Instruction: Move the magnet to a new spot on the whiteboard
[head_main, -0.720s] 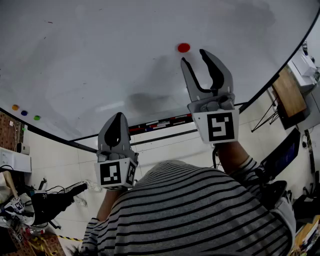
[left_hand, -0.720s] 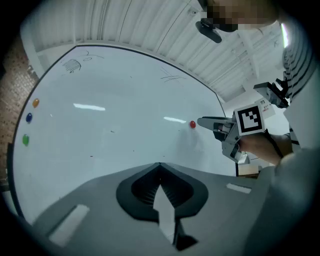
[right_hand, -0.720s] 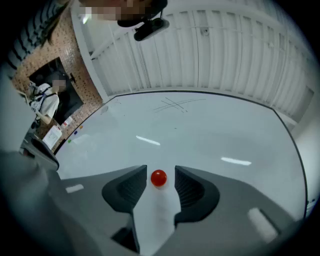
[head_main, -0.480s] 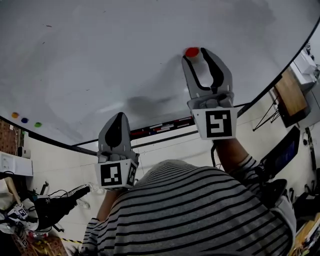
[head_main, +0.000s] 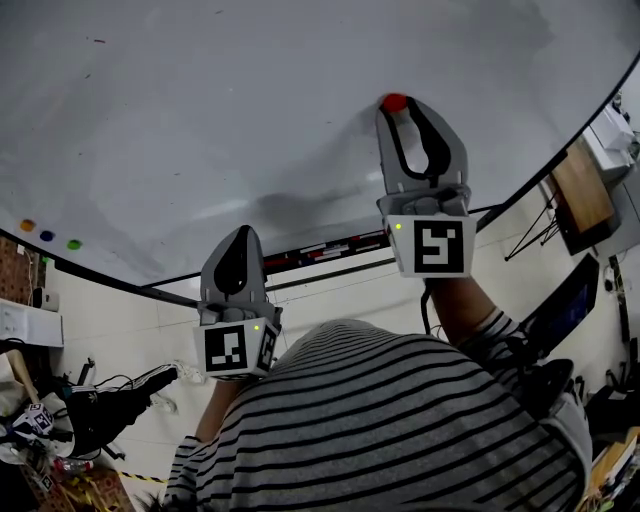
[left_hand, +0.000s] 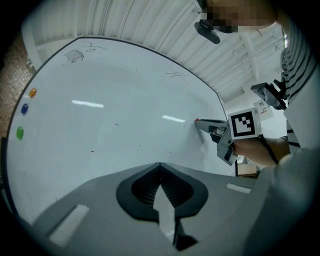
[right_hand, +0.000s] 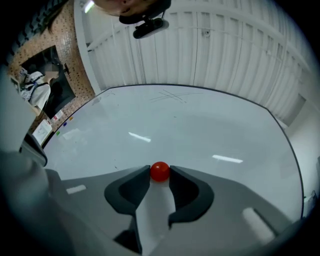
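A small round red magnet (head_main: 394, 102) sticks to the whiteboard (head_main: 200, 120) at the upper right of the head view. My right gripper (head_main: 403, 108) reaches up to it, its two tips closed against the magnet's sides. In the right gripper view the red magnet (right_hand: 160, 171) sits pinched between the fingertips, still against the board. My left gripper (head_main: 233, 242) hangs lower and to the left, away from the board, shut with nothing in it. From the left gripper view the right gripper (left_hand: 202, 123) shows touching the board at the red magnet (left_hand: 197, 120).
Three more magnets, orange (head_main: 27, 225), blue (head_main: 47, 236) and green (head_main: 73, 244), sit at the board's far left edge. A marker tray (head_main: 320, 247) runs along the board's lower frame. A wooden desk (head_main: 580, 190) stands to the right.
My right gripper has moved up to the board from below the red magnet and its wide-open jaws have closed onto the magnet. The left gripper has barely moved.
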